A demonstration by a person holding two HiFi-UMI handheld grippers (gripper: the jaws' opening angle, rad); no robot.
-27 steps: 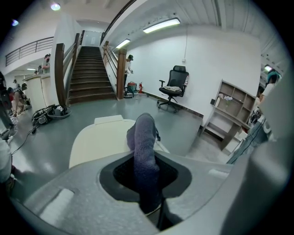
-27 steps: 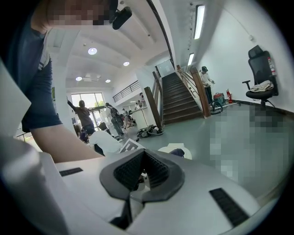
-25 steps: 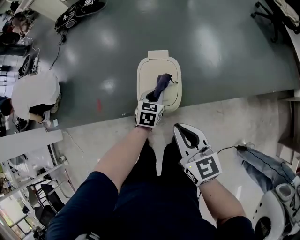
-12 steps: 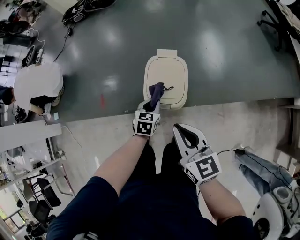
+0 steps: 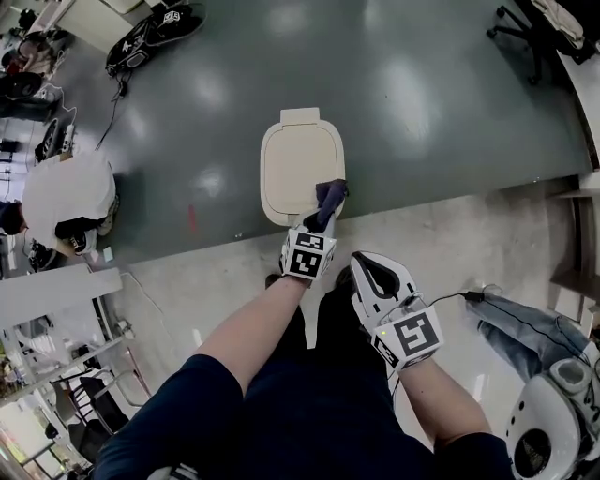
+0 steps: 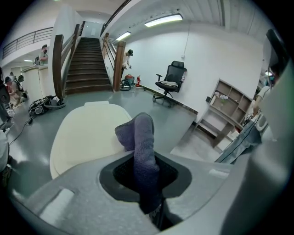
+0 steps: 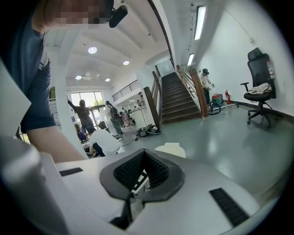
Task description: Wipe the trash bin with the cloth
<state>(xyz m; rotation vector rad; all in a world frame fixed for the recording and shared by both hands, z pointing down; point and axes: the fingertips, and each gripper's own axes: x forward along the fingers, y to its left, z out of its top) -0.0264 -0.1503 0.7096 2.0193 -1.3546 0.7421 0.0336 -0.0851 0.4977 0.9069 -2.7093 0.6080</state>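
The cream trash bin stands shut on the dark floor in front of me. My left gripper is shut on a dark purple cloth, which rests at the near right corner of the lid. In the left gripper view the cloth sticks up from between the jaws, with the lid just beyond and to the left. My right gripper hangs shut and holds nothing, near my legs and short of the bin. The right gripper view shows its jaws pressed together and the bin small beyond them.
A person in white crouches on the floor at the left. Bags lie at the far left, and an office chair stands at the far right. A cable and blue fabric lie at my right. Stairs rise beyond the bin.
My left gripper has drawn the cloth from the middle of the lid toward its near right corner. The right gripper has hardly moved.
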